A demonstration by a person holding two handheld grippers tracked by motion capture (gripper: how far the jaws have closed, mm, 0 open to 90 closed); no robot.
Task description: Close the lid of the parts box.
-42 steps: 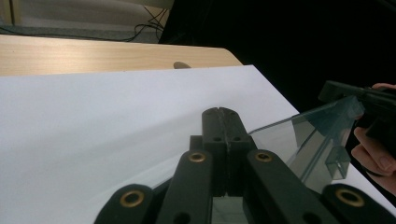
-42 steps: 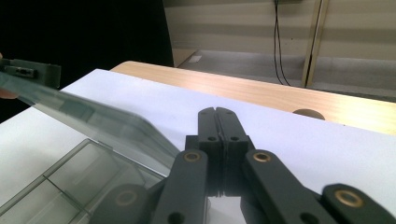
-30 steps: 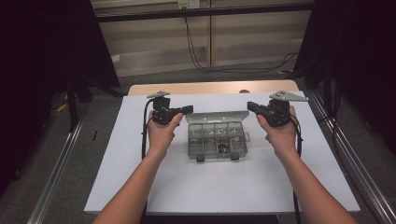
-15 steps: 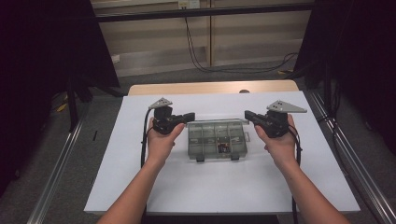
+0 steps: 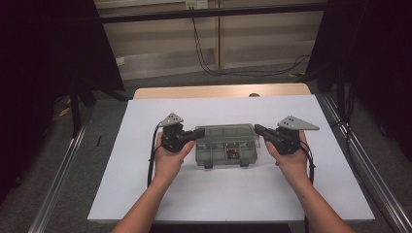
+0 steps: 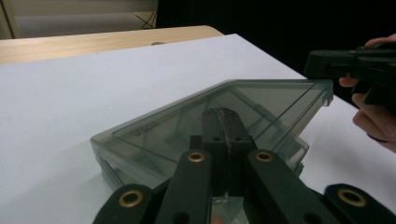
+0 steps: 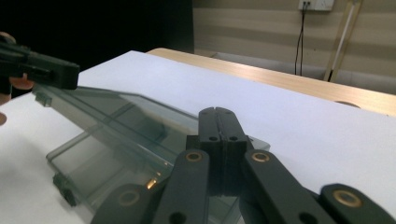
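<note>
Already both grippers flank the clear compartment box (image 5: 225, 144), which lies near the middle of the white sheet on the worktop (image 5: 145, 194). At its left end, the left gripper (image 5: 197, 134) has its jaws pressed together with nothing between them, the tips over the lid's edge in the left gripper view. In both gripper views the lid (image 6: 233, 109) appears tilted up off the tray, so the opening seems begun but not finished. At the right end, the right gripper (image 5: 257, 129) likewise has its jaws together and empty, by the lid's edge. Likely left: swinging the lid fully back and reaching the small parts inside.
</note>
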